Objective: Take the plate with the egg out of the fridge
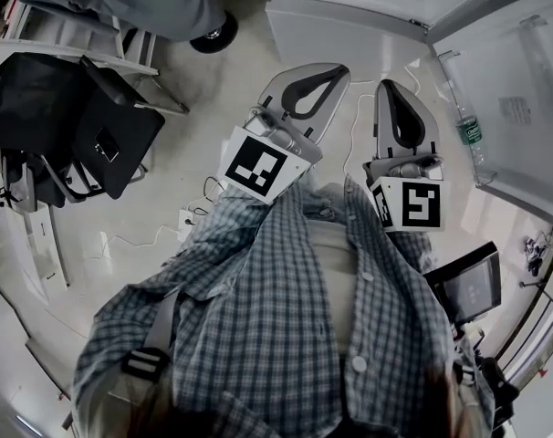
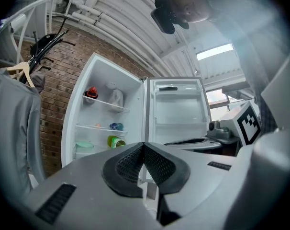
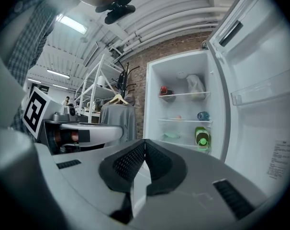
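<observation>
The plate with the egg (image 3: 178, 117) looks to be the small orange-pink spot on the middle shelf (image 3: 189, 121) of the open fridge (image 3: 152, 104), just beside a blue bottle (image 3: 203, 115), but it is too small to be sure. The left gripper (image 2: 143, 145) and the right gripper (image 3: 145, 140) are both shut tight with nothing in them, well apart from the shelves, so I think this is the walking-up step. Next, a gripper must open, reach the plate's edge, and keep it flat so the egg does not roll.
</observation>
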Demonstrator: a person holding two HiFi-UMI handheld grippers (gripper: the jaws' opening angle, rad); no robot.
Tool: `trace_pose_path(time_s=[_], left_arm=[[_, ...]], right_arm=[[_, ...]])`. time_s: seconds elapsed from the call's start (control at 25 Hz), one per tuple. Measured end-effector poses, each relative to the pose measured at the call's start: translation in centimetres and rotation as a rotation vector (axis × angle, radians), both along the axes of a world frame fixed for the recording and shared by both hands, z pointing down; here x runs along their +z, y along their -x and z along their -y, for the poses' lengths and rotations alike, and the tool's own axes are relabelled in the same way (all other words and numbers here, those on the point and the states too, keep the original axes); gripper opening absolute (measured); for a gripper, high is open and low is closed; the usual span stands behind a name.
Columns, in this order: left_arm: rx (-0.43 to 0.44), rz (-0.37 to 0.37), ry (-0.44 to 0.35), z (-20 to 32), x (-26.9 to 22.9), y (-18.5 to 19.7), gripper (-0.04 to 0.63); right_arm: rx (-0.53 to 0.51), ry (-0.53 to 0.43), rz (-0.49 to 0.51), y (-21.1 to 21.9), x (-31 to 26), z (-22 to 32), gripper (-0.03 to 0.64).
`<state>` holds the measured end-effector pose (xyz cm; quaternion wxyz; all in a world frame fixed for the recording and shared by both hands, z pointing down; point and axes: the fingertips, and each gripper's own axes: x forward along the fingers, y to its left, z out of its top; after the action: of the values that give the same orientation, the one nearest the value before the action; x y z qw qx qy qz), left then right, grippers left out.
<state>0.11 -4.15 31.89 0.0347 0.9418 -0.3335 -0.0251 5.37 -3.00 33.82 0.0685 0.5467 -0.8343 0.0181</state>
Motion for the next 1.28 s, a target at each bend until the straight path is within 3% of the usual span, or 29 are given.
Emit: trace_pose_path(time_s=[0.76, 1.28], left_arm=[[-0.015, -0.015, 0.002, 3.2, 0.5, 0.9, 0.006], [-0.043, -0.010, -0.025, 9.2, -0.3, -1.2, 0.006]], right_arm=[[0.003, -0.012, -0.006, 0.6, 0.4, 2.8, 0.006], [-0.037, -0.051, -0.004, -1.2, -0.7, 9.4, 0.006]])
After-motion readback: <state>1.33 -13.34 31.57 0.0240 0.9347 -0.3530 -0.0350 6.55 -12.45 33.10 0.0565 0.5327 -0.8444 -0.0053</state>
